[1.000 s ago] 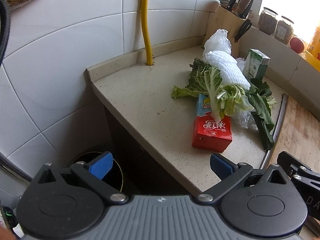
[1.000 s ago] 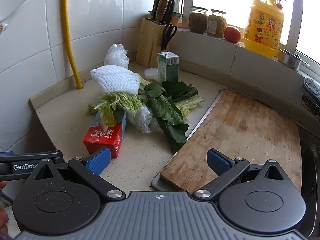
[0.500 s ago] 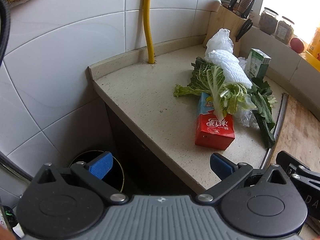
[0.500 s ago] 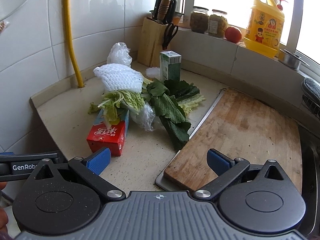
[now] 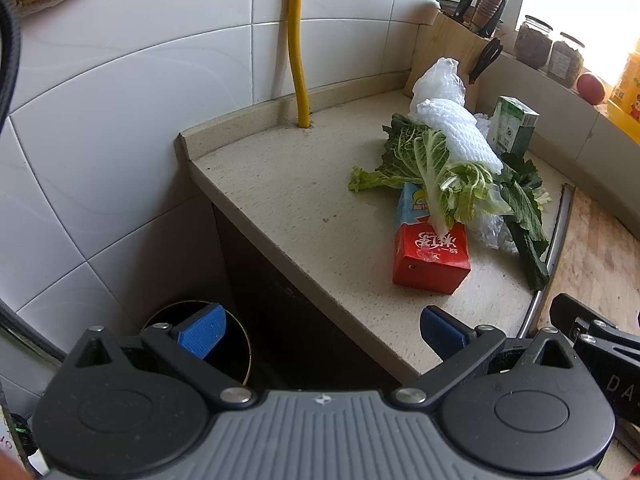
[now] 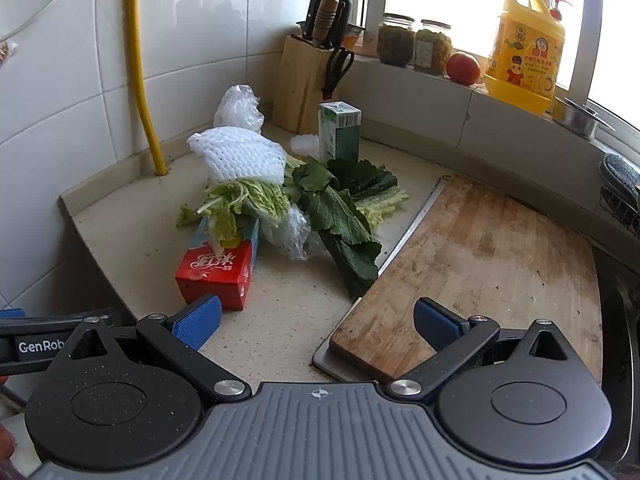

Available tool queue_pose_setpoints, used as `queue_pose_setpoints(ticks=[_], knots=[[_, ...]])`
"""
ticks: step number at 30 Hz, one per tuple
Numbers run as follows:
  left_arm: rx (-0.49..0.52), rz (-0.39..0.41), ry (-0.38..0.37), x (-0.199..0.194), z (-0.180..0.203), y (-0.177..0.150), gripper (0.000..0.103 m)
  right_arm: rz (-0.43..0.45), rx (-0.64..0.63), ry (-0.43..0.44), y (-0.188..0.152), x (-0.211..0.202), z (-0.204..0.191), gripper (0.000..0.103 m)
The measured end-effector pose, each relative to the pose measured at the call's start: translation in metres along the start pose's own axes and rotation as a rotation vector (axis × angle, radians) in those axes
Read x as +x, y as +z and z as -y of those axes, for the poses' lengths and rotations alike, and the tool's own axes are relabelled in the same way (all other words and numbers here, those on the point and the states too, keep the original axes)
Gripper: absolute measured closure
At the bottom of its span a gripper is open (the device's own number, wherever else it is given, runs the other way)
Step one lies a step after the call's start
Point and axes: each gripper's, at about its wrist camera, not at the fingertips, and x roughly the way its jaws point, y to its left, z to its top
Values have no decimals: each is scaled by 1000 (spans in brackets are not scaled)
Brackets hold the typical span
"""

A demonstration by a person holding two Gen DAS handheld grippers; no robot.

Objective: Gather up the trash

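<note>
Both claws, left gripper [image 5: 320, 330] and right gripper [image 6: 316, 322], are edging closer, released and empty, toward the red rectangular cardboard carton [image 6: 218, 270] at ten o'clock.

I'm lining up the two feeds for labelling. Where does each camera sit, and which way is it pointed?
Left wrist: on the left tongs, open, off the counter's end, facing the red carton and the bin below; the right tongs' black edge shows at right.
Right wrist: on the right tongs, open, facing the cutting board and window sill; the left tongs' arm shows at left.
Shared: red carton, cabbage leaves, white foam net, green carton, knife block.
</note>
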Motion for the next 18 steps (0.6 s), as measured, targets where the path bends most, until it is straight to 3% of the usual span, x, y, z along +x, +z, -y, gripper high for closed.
queue_pose_setpoints(ticks=[18], knots=[[-4, 7, 13, -4, -12, -4, 0, 7, -14, 9, 0, -3, -10, 0]])
